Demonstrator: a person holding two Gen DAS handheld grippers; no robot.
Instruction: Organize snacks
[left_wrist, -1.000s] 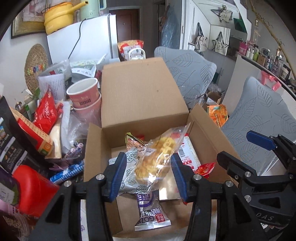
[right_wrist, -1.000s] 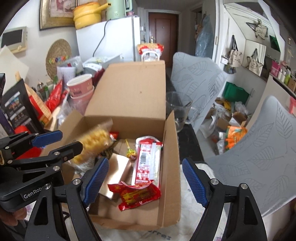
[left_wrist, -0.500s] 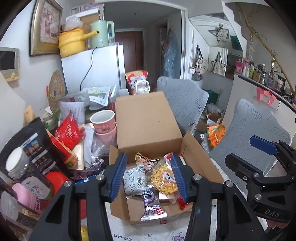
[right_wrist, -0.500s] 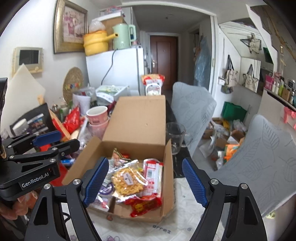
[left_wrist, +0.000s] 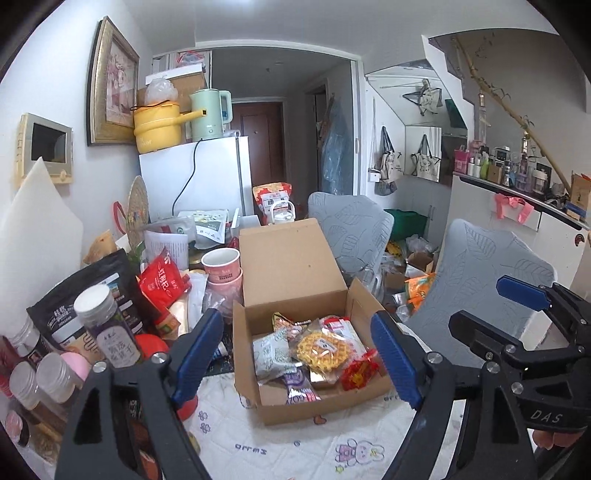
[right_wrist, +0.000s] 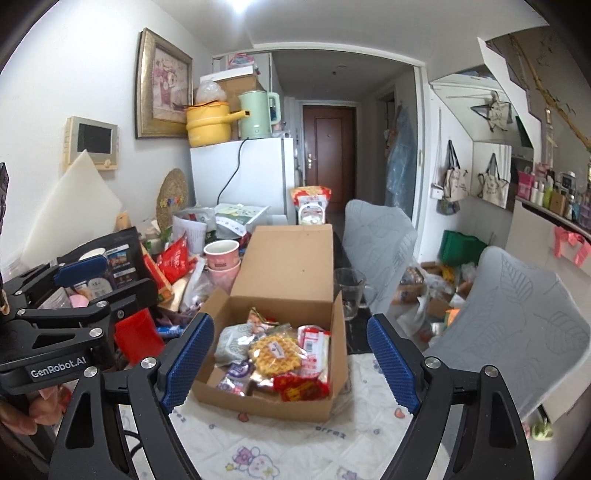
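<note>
The left gripper (left_wrist: 297, 350) hangs above the near edge of the table with its blue pads (left_wrist: 195, 354) spread wide and its jaws opening; nothing lies between them and they touch nothing. Seen from the right wrist, it sits at the far left, gripped by a hand (right_wrist: 22, 410) of which only the fingertips show.

Left of the box stand jars (left_wrist: 110, 325), a red packet (left_wrist: 162, 282) and stacked pink cups (left_wrist: 221, 266) (all crowded together, some overlapping).

The box (left_wrist: 291, 269) rests on a printed cloth (left_wrist: 277, 439), lid flap upright at the back. Inside lie the snacks: a grey-white packet (left_wrist: 271, 350) on the left, a yellow waffle bag (left_wrist: 323, 349) in the middle on top, a purple packet (left_wrist: 295, 384) toward the front, and a red wrapper (left_wrist: 360, 371) at the right front corner.

The right gripper (right_wrist: 290, 362) is likewise empty, its pads (right_wrist: 391, 365) held far apart and its jaws opening, well clear of the box. A glass mug (right_wrist: 349, 291) stands just beside the box's right wall, and a grey chair (right_wrist: 517, 314) lies further right.
</note>
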